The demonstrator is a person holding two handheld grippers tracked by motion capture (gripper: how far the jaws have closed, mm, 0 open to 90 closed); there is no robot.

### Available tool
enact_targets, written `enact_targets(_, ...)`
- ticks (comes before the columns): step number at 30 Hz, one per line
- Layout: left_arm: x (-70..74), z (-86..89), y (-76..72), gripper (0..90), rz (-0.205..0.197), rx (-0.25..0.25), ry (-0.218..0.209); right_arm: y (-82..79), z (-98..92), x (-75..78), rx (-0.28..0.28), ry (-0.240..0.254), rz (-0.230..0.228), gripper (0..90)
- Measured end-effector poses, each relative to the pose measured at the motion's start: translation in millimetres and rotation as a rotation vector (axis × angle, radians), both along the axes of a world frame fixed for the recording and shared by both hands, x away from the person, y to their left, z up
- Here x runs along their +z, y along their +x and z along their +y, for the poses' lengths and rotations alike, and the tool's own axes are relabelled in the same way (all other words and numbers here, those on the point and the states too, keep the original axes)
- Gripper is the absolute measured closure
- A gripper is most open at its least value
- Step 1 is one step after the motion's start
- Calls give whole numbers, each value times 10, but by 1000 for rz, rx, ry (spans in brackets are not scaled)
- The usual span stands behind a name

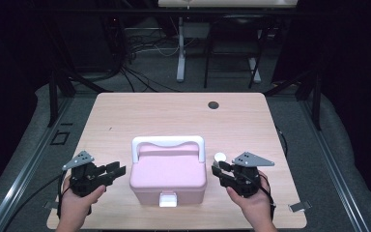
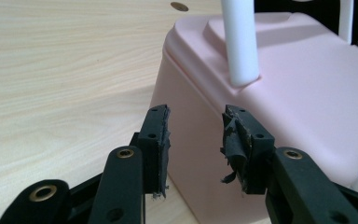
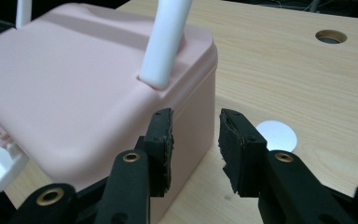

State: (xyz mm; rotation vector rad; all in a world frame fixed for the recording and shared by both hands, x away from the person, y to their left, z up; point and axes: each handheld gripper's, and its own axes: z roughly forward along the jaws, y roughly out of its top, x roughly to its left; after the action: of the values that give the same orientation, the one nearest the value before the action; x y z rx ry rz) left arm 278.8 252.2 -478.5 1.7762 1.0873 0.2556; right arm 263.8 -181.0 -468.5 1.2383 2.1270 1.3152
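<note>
While both hands rest near the table's (image 1: 125, 111) front edge, a pink box (image 1: 168, 176) sits between the two grippers, closed, with a white handle (image 1: 168, 141) arching over the far part of its lid and a white latch (image 1: 168, 199) on the front wall facing the person. Its lid is down, so any contents are hidden. No label or writing can be read on it.

At the box's left side, the left gripper (image 1: 116, 170) points at the wall with its jaws parted and holding nothing; in the left gripper view (image 2: 196, 144) the pink side wall lies just beyond the gap between them, and the pad on one jaw looks frayed.

At the box's right side, the right gripper (image 1: 219, 167) stands with its jaws likewise apart and empty. In the right gripper view (image 3: 195, 147) the box's corner appears behind one jaw, perhaps touching it, though that is hard to judge. A small white disc (image 3: 276, 135) lies flat on the wood just beyond the other jaw. Farther back, a dark round hole (image 1: 213, 105) marks the tabletop.
</note>
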Motion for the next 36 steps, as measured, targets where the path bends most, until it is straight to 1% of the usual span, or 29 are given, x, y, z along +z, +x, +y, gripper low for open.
enact_targets(1, 0, 0, 0, 610, 0, 0, 0, 12, 5, 20, 3, 7, -1, 647)
enact_targets(2, 54, -20, 31, 610, -3, -4, -5, 28, 14, 47, 9, 10, -4, 647)
enact_targets(7, 171, -97, 94, 593, -7, -28, -17, 86, 83, 144, 29, 17, -12, 643)
enact_targets(8, 171, -97, 94, 587, -7, -28, -17, 86, 83, 144, 29, 17, -12, 643)
enact_targets(9, 198, -129, 112, 586, -10, -40, -15, 111, 124, 173, 36, 23, -21, 641)
enact_targets(11, 210, -149, 123, 586, -11, -46, -14, 120, 133, 183, 40, 20, -18, 638)
enact_targets(12, 221, -172, 136, 584, -10, -50, -6, 134, 151, 189, 42, 21, -19, 635)
enact_targets(14, 227, -221, 173, 574, -6, -58, -3, 185, 197, 195, 55, 29, -15, 610)
enact_targets(17, 238, -255, 202, 559, -5, -59, 0, 220, 229, 199, 56, 38, -11, 607)
enact_targets(20, 256, -286, 242, 558, -5, -64, 1, 257, 257, 211, 58, 36, -9, 607)
enact_targets(21, 270, -308, 270, 559, -8, -62, 10, 292, 287, 221, 59, 32, -10, 608)
enact_targets(24, 284, -324, 296, 560, -6, -63, 22, 319, 306, 221, 56, 31, -6, 612)
enact_targets(26, 285, -338, 322, 570, -1, -62, 14, 342, 316, 216, 55, 30, -1, 620)
enact_targets(27, 282, -349, 346, 576, 6, -64, 12, 363, 326, 205, 57, 30, 10, 630)
enact_targets(29, 270, -359, 359, 592, 11, -69, 6, 373, 332, 195, 62, 31, 19, 642)
enact_targets(31, 244, -365, 358, 608, 14, -66, 6, 375, 340, 184, 66, 33, 19, 653)
enact_targets(32, 238, -367, 355, 618, 20, -73, 10, 373, 343, 179, 65, 34, 18, 656)
enact_targets(34, 221, -372, 347, 633, 12, -79, 3, 370, 341, 178, 66, 31, 17, 659)
enact_targets(35, 214, -374, 334, 643, 9, -81, 9, 366, 338, 173, 66, 34, 15, 663)
enact_targets(36, 210, -378, 317, 667, 4, -82, 4, 359, 335, 173, 68, 35, 12, 665)
